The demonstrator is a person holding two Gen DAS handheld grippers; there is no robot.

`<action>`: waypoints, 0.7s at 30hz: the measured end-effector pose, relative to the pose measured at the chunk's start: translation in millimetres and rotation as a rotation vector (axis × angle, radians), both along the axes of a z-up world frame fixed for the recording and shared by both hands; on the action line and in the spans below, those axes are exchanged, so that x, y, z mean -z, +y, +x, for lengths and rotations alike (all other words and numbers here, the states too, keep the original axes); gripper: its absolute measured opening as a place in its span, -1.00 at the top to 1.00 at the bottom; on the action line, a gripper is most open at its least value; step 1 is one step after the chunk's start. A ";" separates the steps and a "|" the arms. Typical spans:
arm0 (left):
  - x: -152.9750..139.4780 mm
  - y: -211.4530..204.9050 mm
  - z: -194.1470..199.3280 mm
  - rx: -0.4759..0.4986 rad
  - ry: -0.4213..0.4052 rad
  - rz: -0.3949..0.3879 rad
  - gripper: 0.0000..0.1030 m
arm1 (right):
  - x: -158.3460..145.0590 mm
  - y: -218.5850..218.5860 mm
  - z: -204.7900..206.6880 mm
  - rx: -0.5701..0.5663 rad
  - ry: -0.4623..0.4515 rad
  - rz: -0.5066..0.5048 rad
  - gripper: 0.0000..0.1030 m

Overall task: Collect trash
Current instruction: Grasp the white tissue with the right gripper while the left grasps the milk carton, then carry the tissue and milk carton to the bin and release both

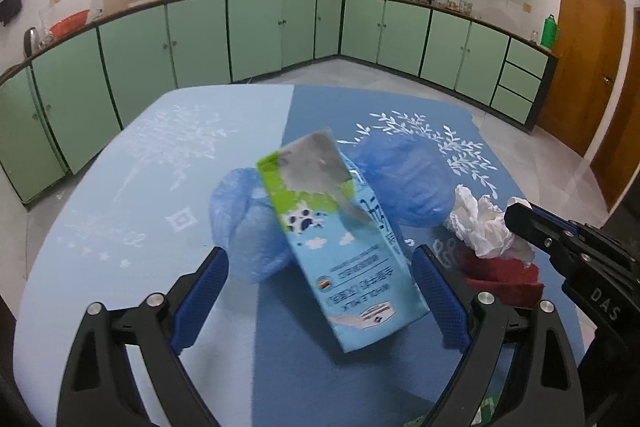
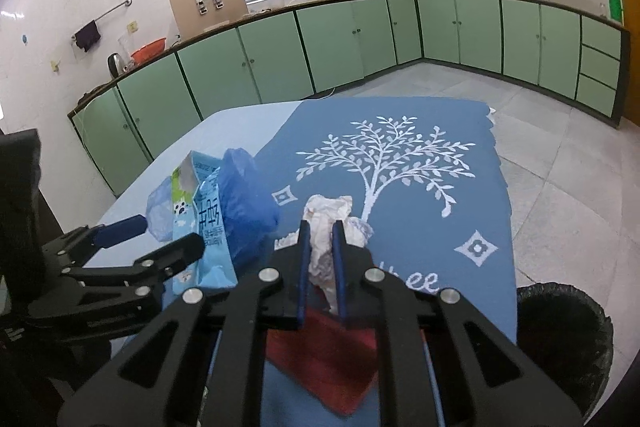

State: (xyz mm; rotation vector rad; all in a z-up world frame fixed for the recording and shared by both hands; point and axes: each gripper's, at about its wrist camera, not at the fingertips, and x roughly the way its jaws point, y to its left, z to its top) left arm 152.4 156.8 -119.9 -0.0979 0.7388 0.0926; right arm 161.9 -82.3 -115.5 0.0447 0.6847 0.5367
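Note:
A blue and green milk carton (image 1: 340, 247) with a torn-open top lies tilted on the blue tablecloth (image 1: 140, 187), resting against a crumpled blue plastic bag (image 1: 244, 223). My left gripper (image 1: 320, 275) is open, its fingers on either side of the carton's lower half without touching it. My right gripper (image 2: 320, 243) is shut on a crumpled white tissue (image 2: 326, 223), held just above a red cloth (image 2: 320, 355). In the left wrist view the right gripper (image 1: 516, 215) enters from the right with the tissue (image 1: 480, 223). The carton (image 2: 204, 227) and bag (image 2: 244, 203) also show in the right wrist view.
A bin lined with a black bag (image 2: 564, 339) stands beside the table at the lower right. The tablecloth has a white tree print (image 2: 384, 163). Green kitchen cabinets (image 1: 260, 31) run along the far walls, and a wooden door (image 1: 588, 59) is at the right.

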 end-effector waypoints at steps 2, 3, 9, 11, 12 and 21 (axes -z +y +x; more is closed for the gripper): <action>1.7 -4.4 4.4 0.006 0.010 -0.004 -0.76 | 1.7 -2.0 1.0 0.001 0.003 0.002 0.81; 2.7 -5.0 6.2 0.008 0.015 -0.005 -0.75 | 2.5 -2.6 1.6 0.001 0.004 0.004 0.81; 8.2 -4.9 10.0 0.037 0.041 -0.069 -0.17 | 3.0 -4.2 1.2 0.001 0.002 0.005 0.81; 7.4 -6.2 6.9 0.041 0.036 -0.073 -0.07 | 2.9 -4.8 1.5 0.001 0.001 0.004 0.80; 7.0 -6.1 5.5 0.040 0.035 -0.079 -0.03 | 2.5 -5.0 1.3 0.002 -0.001 0.002 0.81; -15.0 8.5 -16.3 0.010 -0.028 -0.088 0.11 | -12.5 -7.2 -3.7 0.008 -0.037 0.001 0.81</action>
